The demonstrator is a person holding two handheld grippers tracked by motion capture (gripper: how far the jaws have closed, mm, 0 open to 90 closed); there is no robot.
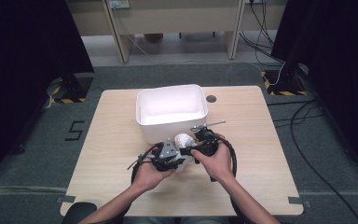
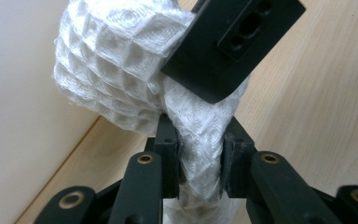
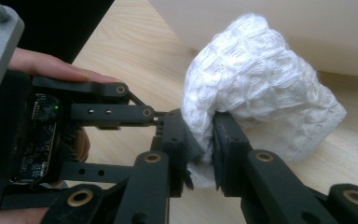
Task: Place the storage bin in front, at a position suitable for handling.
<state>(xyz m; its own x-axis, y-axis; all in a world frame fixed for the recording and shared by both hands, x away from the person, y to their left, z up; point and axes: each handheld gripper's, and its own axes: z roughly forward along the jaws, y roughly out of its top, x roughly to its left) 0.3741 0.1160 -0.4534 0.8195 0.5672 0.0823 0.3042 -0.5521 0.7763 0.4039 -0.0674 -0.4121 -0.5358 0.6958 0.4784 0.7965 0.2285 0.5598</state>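
Note:
A white waffle-weave cloth (image 1: 184, 140) is bunched up just in front of a white bin (image 1: 168, 127) on the wooden table (image 1: 112, 140). My left gripper (image 1: 179, 159) is shut on a lower fold of the cloth (image 2: 112, 60), and in the left gripper view both pads pinch the fabric at the left gripper's tips (image 2: 198, 140). My right gripper (image 1: 189, 149) comes in from the right. Its pads are shut on another edge of the cloth (image 3: 261, 79) at the right gripper's tips (image 3: 200, 135). The two grippers meet almost tip to tip, and the left gripper's body (image 3: 98, 121) lies close beside the right one.
The bin's wall (image 2: 18, 116) stands directly behind the cloth, and its inside shows nothing but white walls. A dark round grommet (image 1: 211, 99) sits at the table's back right. Bare tabletop extends left and right of the hands. Cables run over the floor to the right.

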